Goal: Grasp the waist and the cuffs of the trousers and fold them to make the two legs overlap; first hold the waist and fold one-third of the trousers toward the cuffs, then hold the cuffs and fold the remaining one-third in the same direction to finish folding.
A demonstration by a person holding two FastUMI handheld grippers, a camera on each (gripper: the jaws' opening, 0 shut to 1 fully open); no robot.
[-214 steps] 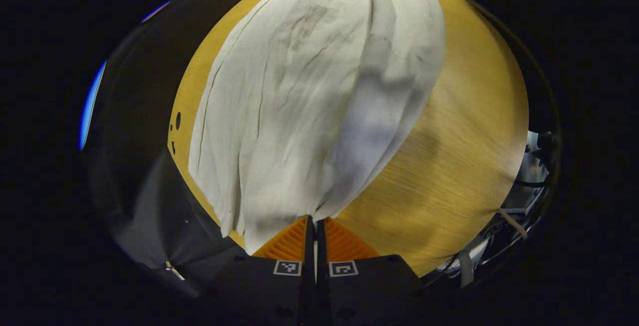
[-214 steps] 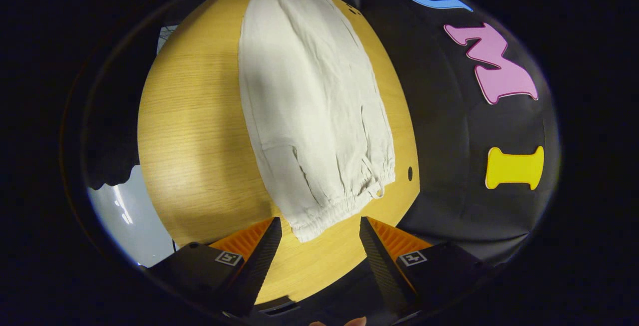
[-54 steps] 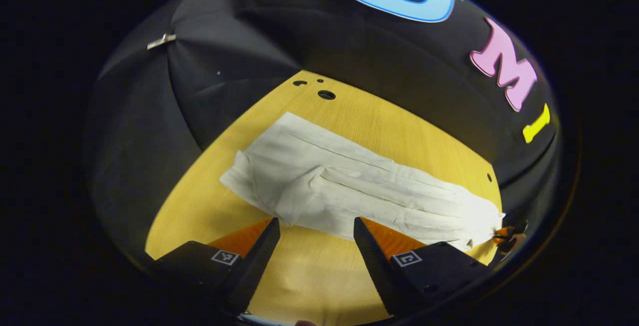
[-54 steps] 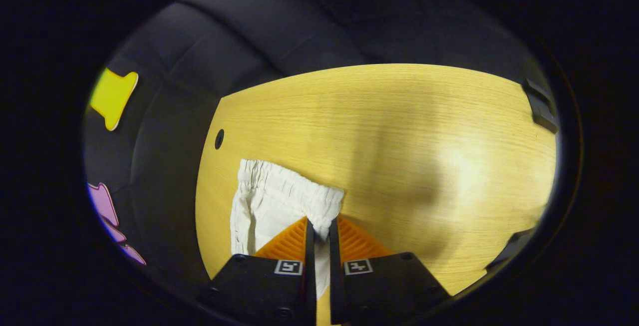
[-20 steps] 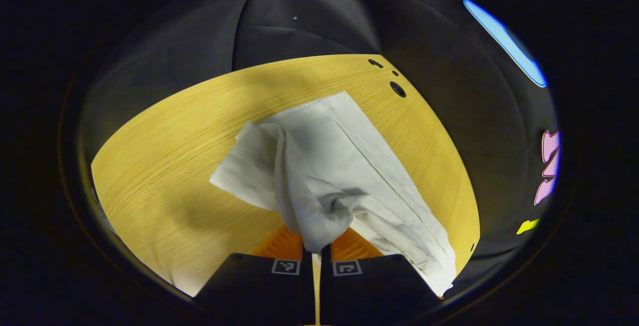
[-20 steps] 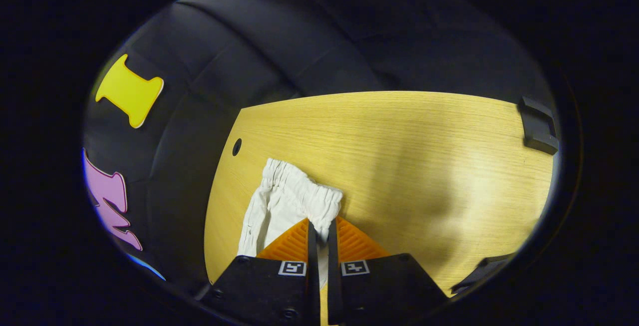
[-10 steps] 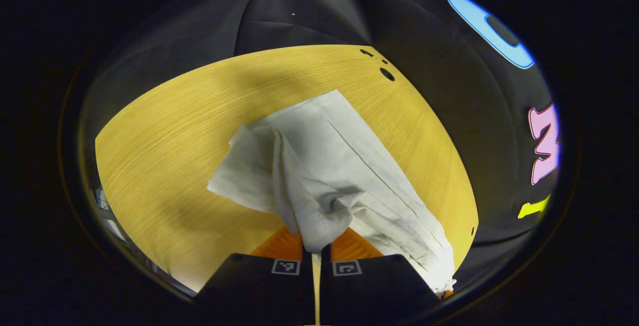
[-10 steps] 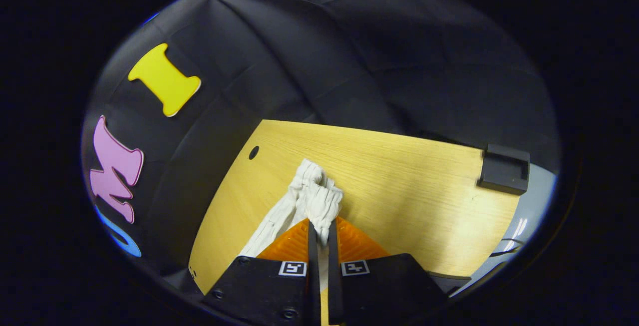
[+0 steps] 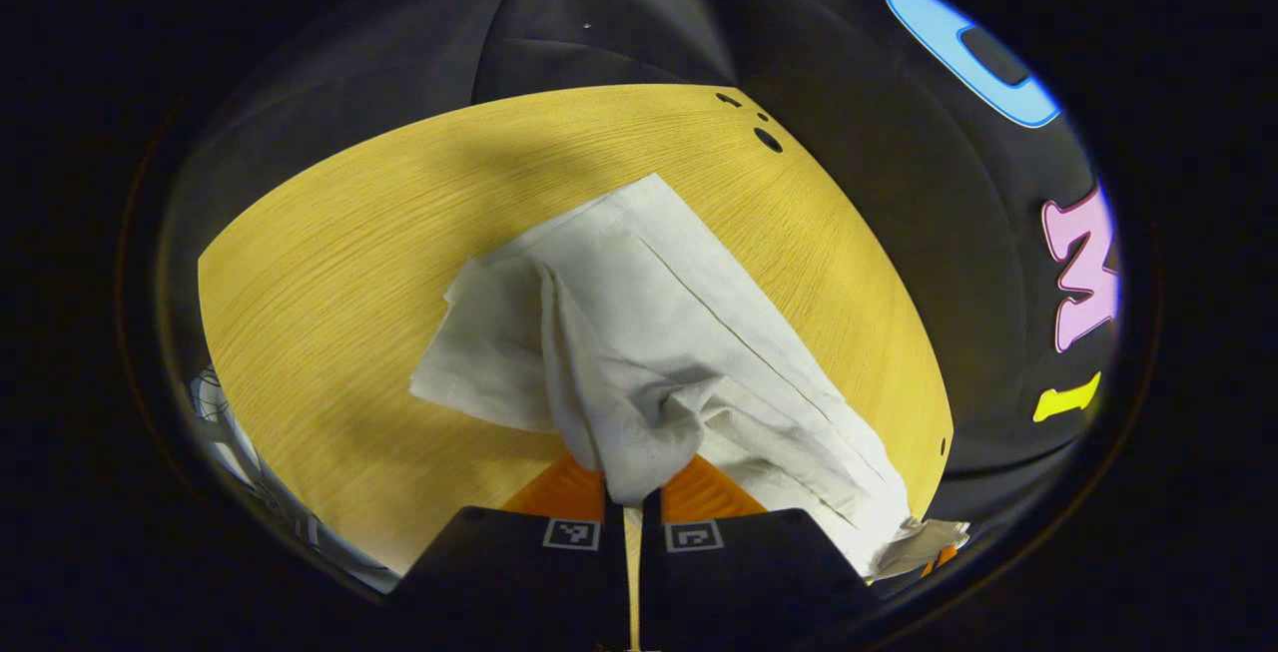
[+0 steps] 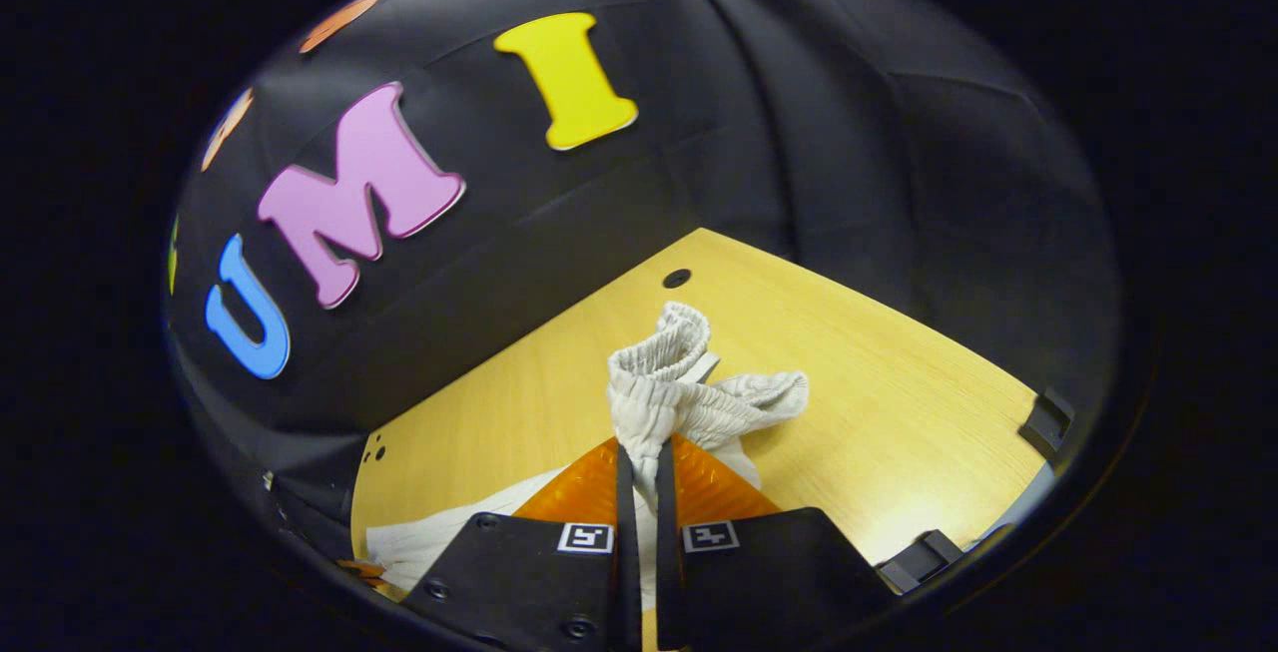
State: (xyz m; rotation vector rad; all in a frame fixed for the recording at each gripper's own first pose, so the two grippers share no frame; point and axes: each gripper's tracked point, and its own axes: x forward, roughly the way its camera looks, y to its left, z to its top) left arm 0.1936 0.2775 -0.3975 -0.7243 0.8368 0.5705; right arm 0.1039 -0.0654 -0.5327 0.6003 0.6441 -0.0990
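White trousers (image 9: 689,332) lie along the wooden table (image 9: 329,263), with the cuff end far from me and the waist end running off to the lower right. My left gripper (image 9: 624,497) is shut on a raised pinch of leg cloth near the cuff end. At the lower right edge the waist end is lifted beside a bit of the right gripper (image 9: 934,560). In the right gripper view, my right gripper (image 10: 639,477) is shut on the bunched elastic waistband (image 10: 664,372), held up off the table (image 10: 899,432). Leg cloth (image 10: 439,537) trails away at the lower left.
Small round holes (image 9: 768,140) mark the table's far corner, and one hole (image 10: 676,278) lies near the waist end. Black clamps (image 10: 1045,422) sit on the table's right edge. Cables (image 9: 215,412) hang past the left edge. Black booth cloth closes in the back.
The right gripper has lifted and swung round with the waistband, which now bunches up higher. The left gripper keeps its pinch on the leg cloth and has barely shifted.
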